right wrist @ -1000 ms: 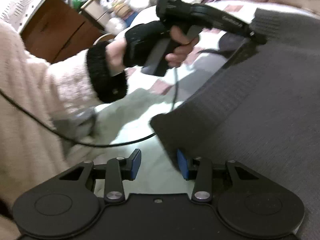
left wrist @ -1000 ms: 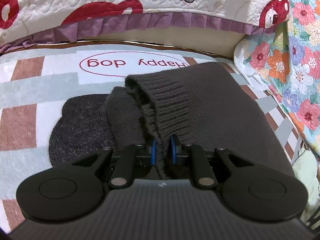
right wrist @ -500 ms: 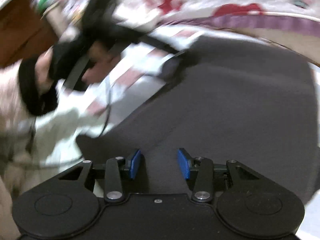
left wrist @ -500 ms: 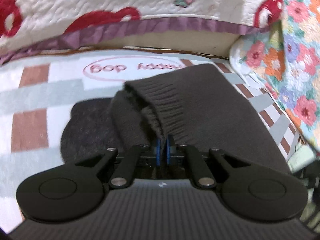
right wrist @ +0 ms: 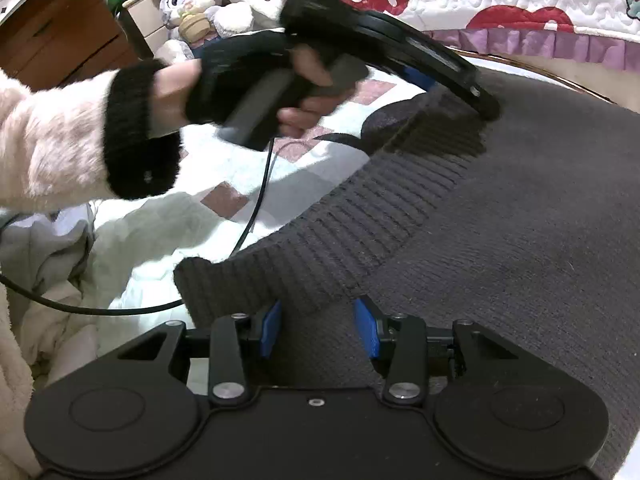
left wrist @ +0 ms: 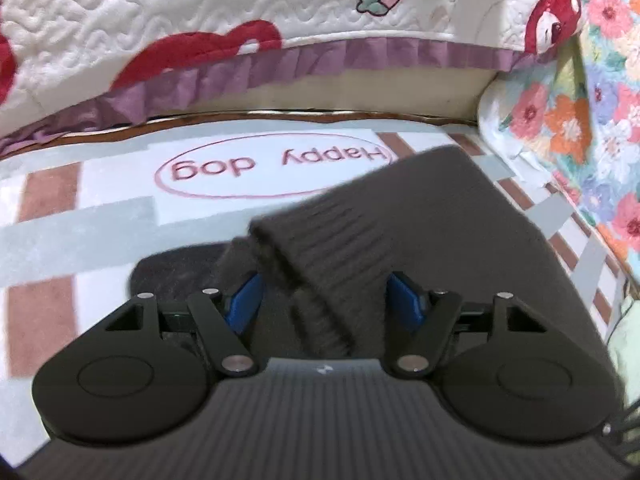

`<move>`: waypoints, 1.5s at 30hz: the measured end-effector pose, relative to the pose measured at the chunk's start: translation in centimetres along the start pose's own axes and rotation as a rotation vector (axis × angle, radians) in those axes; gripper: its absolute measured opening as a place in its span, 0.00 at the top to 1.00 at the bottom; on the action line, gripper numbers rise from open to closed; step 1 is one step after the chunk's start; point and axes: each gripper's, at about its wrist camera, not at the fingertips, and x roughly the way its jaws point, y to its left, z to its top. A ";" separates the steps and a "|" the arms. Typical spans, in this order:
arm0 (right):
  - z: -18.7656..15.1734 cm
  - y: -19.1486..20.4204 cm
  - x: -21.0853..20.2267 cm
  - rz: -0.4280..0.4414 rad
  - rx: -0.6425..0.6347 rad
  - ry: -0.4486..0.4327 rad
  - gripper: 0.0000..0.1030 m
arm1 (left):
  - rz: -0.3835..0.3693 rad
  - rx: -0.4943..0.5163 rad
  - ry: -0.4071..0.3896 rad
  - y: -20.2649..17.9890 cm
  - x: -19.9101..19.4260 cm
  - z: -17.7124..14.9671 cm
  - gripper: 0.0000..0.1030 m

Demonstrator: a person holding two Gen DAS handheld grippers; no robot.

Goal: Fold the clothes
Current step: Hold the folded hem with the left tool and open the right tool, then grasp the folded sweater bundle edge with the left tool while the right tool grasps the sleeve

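A dark grey knitted sweater (right wrist: 520, 216) lies spread on a patterned mat (left wrist: 100, 208). In the left wrist view its ribbed hem (left wrist: 320, 240) bunches up between the blue pads of my left gripper (left wrist: 322, 304), which is open around the fold. The right wrist view shows my right gripper (right wrist: 318, 330) open over the near ribbed corner (right wrist: 256, 280) of the sweater. There the left gripper (right wrist: 460, 80), held by a hand in a black glove, sits at the far corner of the hem.
A quilted white and red cover (left wrist: 240, 20) with a purple frill hangs behind the mat. Floral fabric (left wrist: 580, 120) lies to the right. White bedding (right wrist: 120, 248), a black cable (right wrist: 256, 200), plush toys (right wrist: 192, 8) and a wooden cabinet (right wrist: 60, 28) are at the left.
My left gripper, shut on the ribbed hem half a second ago, now stands open around it. The right gripper swung back left to the near hem corner and stays open.
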 end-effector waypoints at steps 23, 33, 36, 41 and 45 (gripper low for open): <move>3.1 1.7 0.4 0.025 -0.147 0.169 0.55 | 0.100 -0.295 -0.041 3.3 -5.5 -1.6 0.53; 4.4 -7.3 -6.6 -0.043 0.272 -0.069 0.53 | 0.027 -0.189 0.087 -0.3 -4.4 -3.9 0.49; 3.1 -13.7 -8.8 -0.212 0.448 -0.132 0.51 | 0.005 -0.219 0.113 -0.2 -4.7 -4.8 0.47; 1.0 -18.7 -9.1 -0.251 0.596 -0.123 0.48 | -0.095 -0.314 0.195 0.2 -4.4 -6.9 0.34; -0.4 -19.9 -7.5 -0.213 0.666 -0.127 0.42 | -0.073 -0.316 0.225 -0.6 -4.5 -8.3 0.34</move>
